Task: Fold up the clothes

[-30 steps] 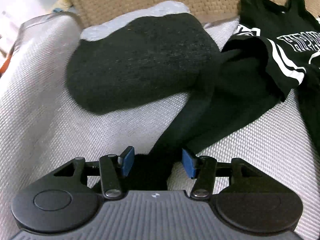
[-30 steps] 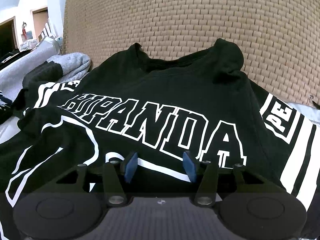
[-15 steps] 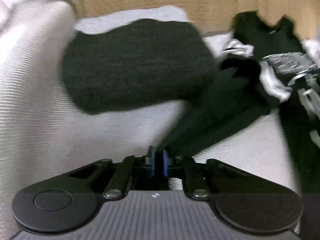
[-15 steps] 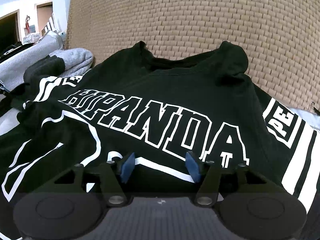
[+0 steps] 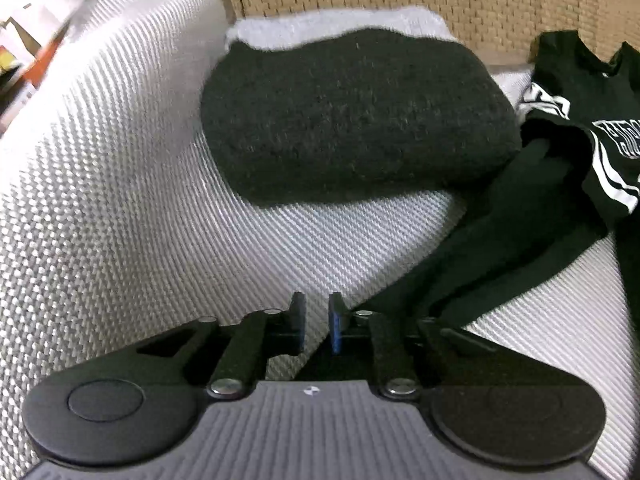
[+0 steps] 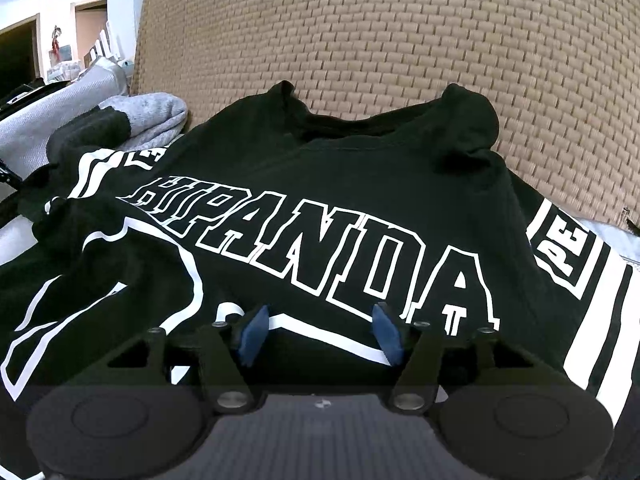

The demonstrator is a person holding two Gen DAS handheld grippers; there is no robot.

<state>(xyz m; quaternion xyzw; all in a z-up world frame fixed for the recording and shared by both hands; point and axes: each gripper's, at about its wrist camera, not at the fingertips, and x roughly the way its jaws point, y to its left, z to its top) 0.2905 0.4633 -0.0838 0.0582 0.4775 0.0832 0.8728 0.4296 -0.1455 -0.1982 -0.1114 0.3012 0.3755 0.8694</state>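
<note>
folding the black t-shirt (image 6: 320, 184) is best begun by straightening its sleeve (image 5: 500, 256), which lies just beside the left gripper (image 5: 317, 326), whose fingers have just been parting to a narrow gap with nothing pinched, while the right gripper (image 6: 320, 332) is held with fingers spread over the print.

1. One black T-shirt (image 6: 360, 208) with white lettering, spread flat.
2. One folded dark charcoal garment (image 5: 356, 120).
3. One folded light grey garment (image 5: 340, 26), beneath the charcoal one.
4. One woven grey cover (image 5: 120, 200).
5. One wicker panel (image 6: 400, 40) behind.
</note>
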